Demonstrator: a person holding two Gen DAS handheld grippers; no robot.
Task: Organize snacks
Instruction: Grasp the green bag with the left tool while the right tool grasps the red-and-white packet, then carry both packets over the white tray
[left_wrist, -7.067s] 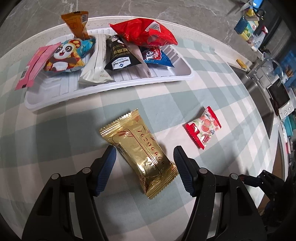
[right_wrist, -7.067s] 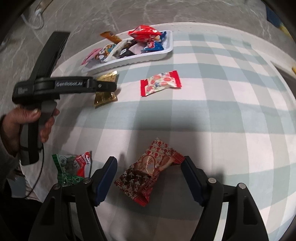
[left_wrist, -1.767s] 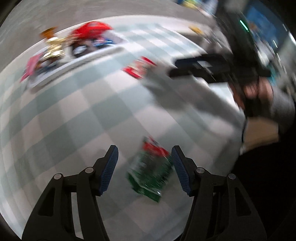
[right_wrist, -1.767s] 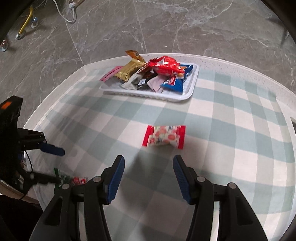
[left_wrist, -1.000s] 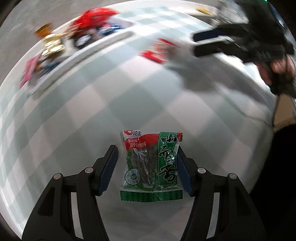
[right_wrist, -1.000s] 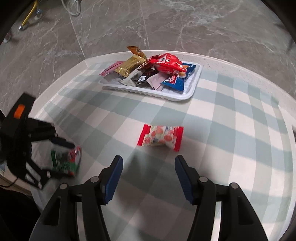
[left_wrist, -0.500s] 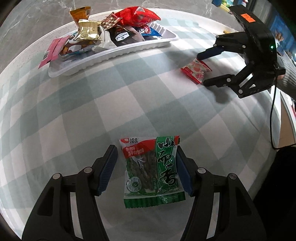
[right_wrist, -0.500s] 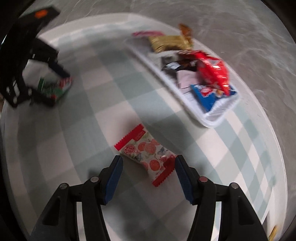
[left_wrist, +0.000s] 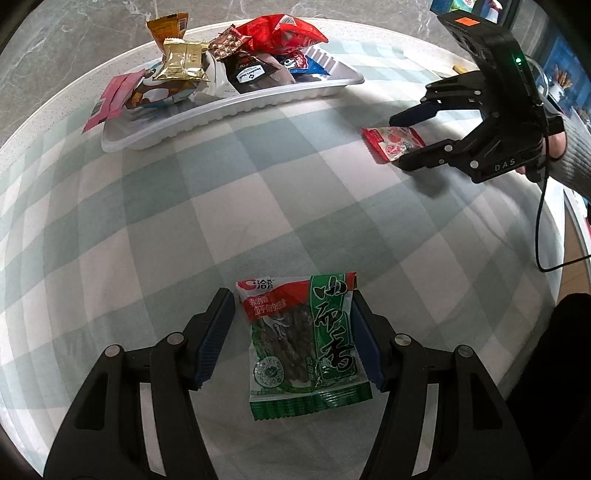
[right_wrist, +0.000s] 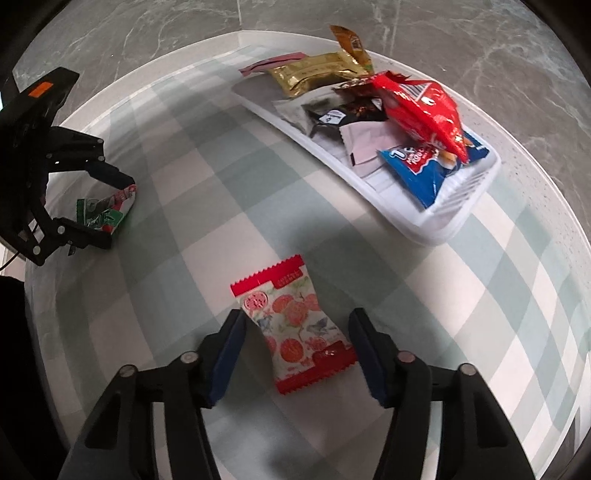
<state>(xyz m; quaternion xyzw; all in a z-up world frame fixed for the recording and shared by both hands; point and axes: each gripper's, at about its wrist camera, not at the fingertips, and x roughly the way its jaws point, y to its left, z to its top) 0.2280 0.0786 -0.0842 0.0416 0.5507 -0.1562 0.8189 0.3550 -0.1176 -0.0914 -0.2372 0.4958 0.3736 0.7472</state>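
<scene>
Two snacks lie loose on the checked counter (left_wrist: 155, 206): a green packet (left_wrist: 303, 343) between the spread jaws of the left hand-held gripper (left_wrist: 291, 332), and a red-and-white packet (right_wrist: 295, 328) between the parted jaws of the right hand-held gripper (right_wrist: 293, 354). Neither is clamped. Beyond them, a white tray (right_wrist: 454, 218) holds a heap of packets.
</scene>
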